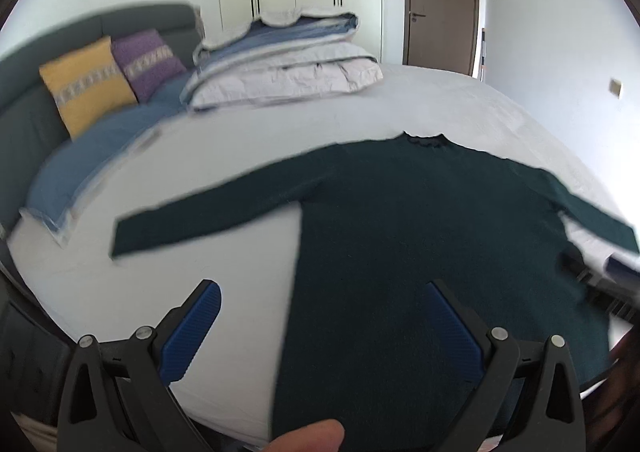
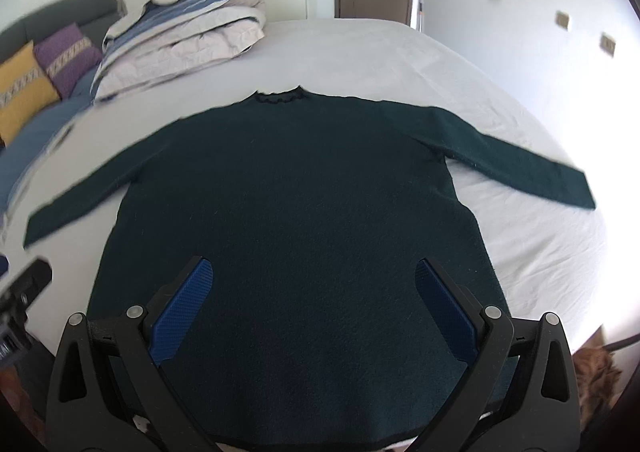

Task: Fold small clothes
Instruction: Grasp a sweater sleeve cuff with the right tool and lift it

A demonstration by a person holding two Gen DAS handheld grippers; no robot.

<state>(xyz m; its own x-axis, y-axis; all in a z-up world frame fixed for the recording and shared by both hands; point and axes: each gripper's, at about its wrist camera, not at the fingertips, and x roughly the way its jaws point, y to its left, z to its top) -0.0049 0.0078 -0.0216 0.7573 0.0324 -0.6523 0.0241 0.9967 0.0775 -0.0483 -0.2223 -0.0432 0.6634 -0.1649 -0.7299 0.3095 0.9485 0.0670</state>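
- Left wrist view: I'm holding the left gripper (image 1: 324, 294) with its jaws spread wide and gripping nothing, hovering over the left edge of the dark green sweater (image 1: 420, 236), which is lying flat on the white bed (image 1: 240, 139).
- Right wrist view: I'm keeping the right gripper (image 2: 314, 272) wide apart too, empty, over the sweater's lower middle; both sleeves are stretching outward.
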